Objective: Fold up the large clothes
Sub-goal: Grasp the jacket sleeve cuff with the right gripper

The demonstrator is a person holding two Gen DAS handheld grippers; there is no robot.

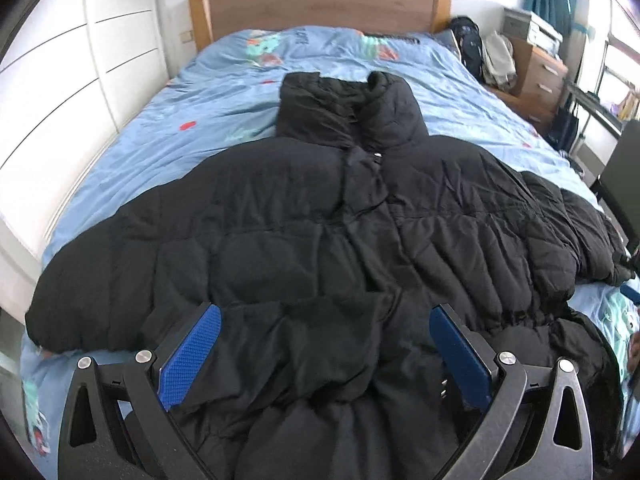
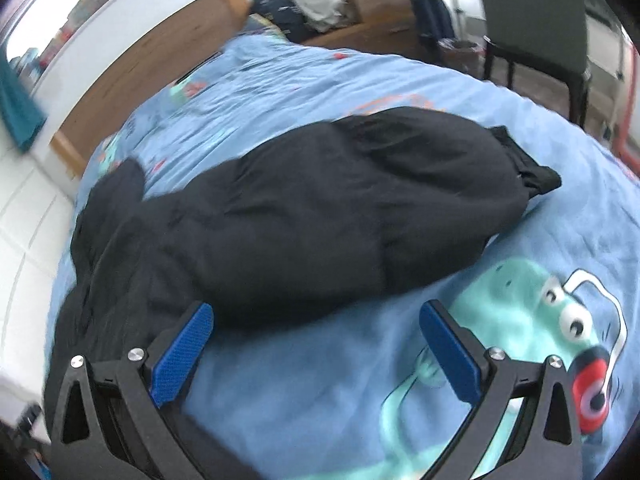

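Note:
A large black puffer jacket point(image 1: 320, 216) lies front up on a blue bed cover point(image 1: 192, 120), collar toward the headboard, sleeves spread to both sides. My left gripper point(image 1: 325, 322) is open, its blue pads point(image 1: 192, 354) either side of a raised fold at the jacket's hem. In the right wrist view the jacket's right sleeve point(image 2: 320, 216) stretches across the cover, cuff point(image 2: 536, 176) to the right. My right gripper point(image 2: 316, 320) is open and empty, just below the sleeve over the blue cover point(image 2: 304, 380).
A wooden headboard point(image 1: 320, 4) stands at the far end. White cupboards point(image 1: 60, 92) line the left side. A wooden drawer unit point(image 1: 536, 68), bags point(image 1: 468, 44) and a dark chair point(image 2: 532, 20) stand right of the bed. A cartoon print point(image 2: 532, 320) marks the cover.

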